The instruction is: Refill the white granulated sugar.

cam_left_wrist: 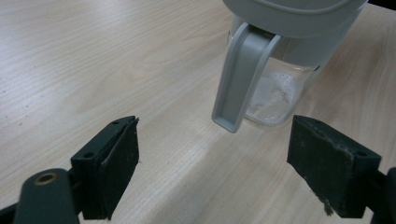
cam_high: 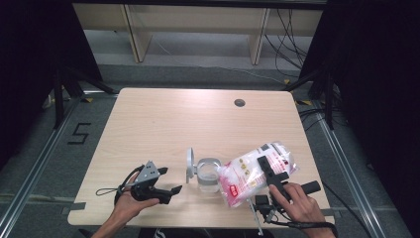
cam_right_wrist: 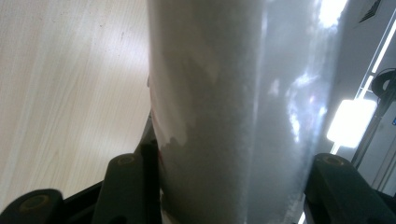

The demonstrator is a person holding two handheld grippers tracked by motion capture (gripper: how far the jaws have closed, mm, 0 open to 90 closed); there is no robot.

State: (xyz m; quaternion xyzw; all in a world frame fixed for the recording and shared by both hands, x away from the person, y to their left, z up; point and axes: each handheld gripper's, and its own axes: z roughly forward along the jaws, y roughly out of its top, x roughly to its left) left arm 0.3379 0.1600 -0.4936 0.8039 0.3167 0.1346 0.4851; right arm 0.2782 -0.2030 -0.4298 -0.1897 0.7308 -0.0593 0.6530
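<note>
Your right tongs (cam_high: 271,171), at five o'clock on the surface (cam_high: 163,119), clench a plastic bag (cam_high: 250,173) of white powder over the open jar (cam_high: 208,174). Tip too fast and powder spills. Left tongs (cam_high: 171,191) gape empty.

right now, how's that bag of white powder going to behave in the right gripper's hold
Probably floppy: the bag is thin clear plastic, bulging unevenly around the right gripper. Its glossy film looks slippery, so it might creep between the jaws. The loose white fill could shift and sag toward its lower end near the jar.
</note>
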